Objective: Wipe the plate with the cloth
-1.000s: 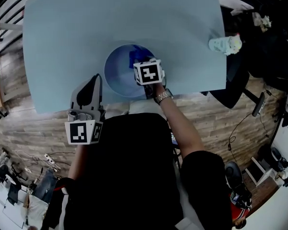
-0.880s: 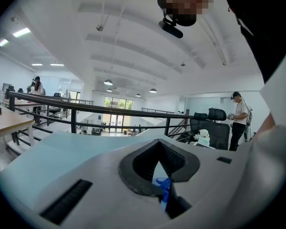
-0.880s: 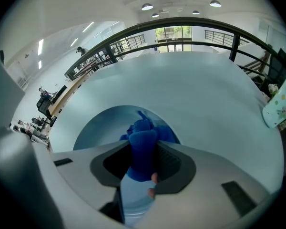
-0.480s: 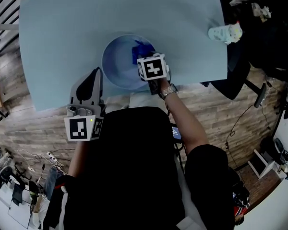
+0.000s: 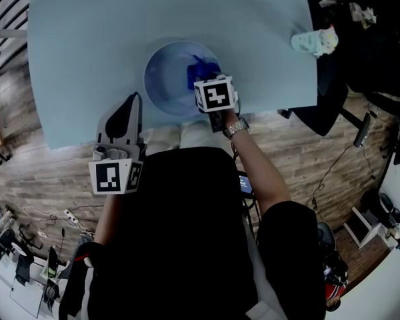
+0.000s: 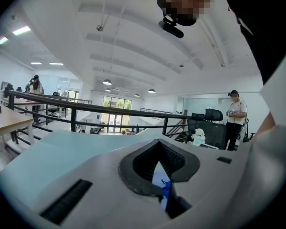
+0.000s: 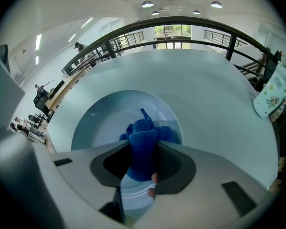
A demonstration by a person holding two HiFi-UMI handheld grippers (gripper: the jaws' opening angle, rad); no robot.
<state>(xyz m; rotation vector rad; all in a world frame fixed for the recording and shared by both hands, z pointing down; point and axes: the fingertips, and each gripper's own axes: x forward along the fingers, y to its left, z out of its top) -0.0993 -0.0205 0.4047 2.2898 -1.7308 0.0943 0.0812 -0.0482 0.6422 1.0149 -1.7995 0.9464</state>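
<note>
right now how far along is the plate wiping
Done: the right tongs are clamped on the blue cloth, which sits on the plate. In hand: wiping at the plate's right side. Left: the rest of the plate; whether it is clean cannot be told. The left tongs are shut and empty, off the plate.

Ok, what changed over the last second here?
The right gripper, shut on the blue cloth, has dragged it a little across the plate toward its right side. The left gripper stayed at the table's near edge, shut and empty. The plate seems not to have shifted.
</note>
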